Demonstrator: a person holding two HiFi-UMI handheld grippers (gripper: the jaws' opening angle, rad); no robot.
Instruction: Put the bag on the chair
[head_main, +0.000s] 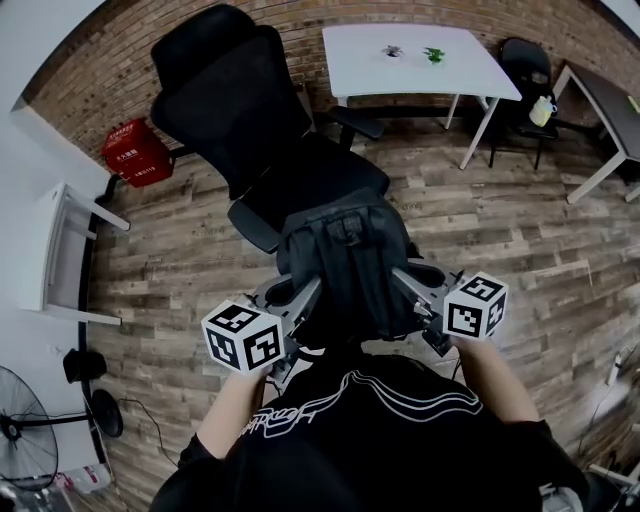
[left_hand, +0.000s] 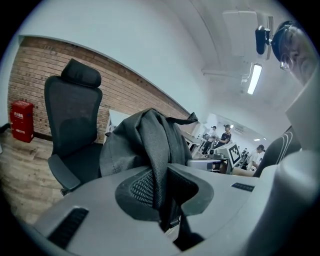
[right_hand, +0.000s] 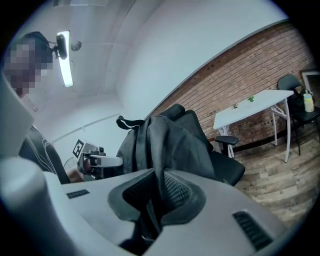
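Now, a person is holding a dark grey fabric backpack (head_main: 345, 262) before a black mesh office chair (head_main: 245, 110) at 12 o'clock. The bag is hanging between both tools at the head view's centre, at the seat's near edge. The left gripper (head_main: 303, 292), at 8 o'clock, and the right gripper (head_main: 408, 282), at 4 o'clock, are each pinching a fold of its fabric, jaws nearly together. Doing this well likely means keeping both hands level, bringing the load over the cushion between the armrests, and releasing only once the seat is bearing it. A red box (head_main: 137, 153) at 10 o'clock is showing pale lettering too small to read.
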